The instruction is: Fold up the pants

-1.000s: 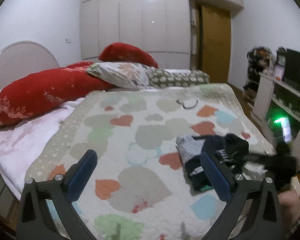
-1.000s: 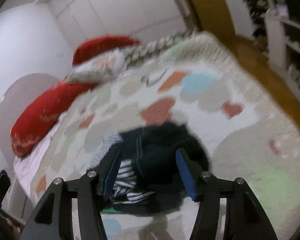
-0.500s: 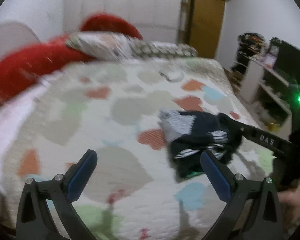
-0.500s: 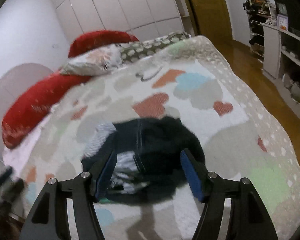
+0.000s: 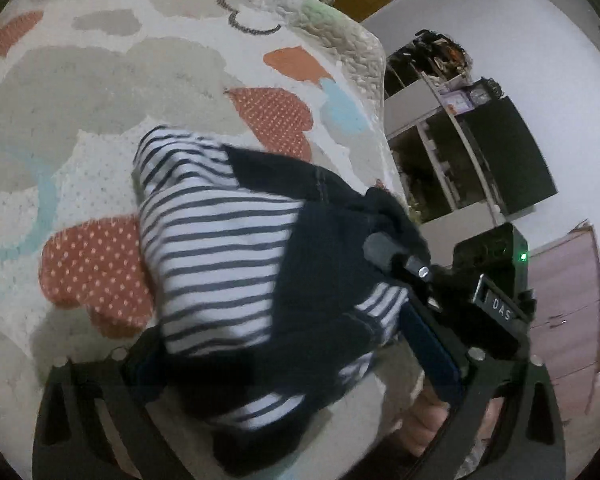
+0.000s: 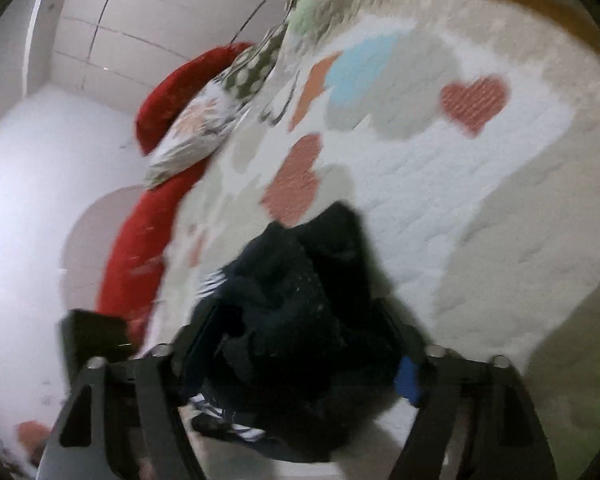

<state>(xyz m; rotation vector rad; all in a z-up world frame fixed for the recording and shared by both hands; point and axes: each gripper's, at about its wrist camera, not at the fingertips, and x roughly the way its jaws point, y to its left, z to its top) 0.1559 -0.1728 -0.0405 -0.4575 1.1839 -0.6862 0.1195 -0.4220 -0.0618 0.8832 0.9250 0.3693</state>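
Left wrist view: the left gripper (image 5: pixel 300 364) straddles the bundled navy pants with striped white lining (image 5: pixel 240 256), its blue-padded fingers (image 5: pixel 432 356) spread wide, the bundle lying on the quilted heart-patterned bedspread (image 5: pixel 100 92). The right gripper (image 5: pixel 396 260) pokes in from the right, touching the dark cloth.

Right wrist view, blurred: the pants (image 6: pixel 296 320) bulge between its fingers (image 6: pixel 406 376); whether they grip, I cannot tell. A long red pillow (image 6: pixel 140 240) lies beyond.

Right wrist view blurred; pants (image 6: pixel 300 320) hide right gripper (image 6: pixel 300 364) fingertips.
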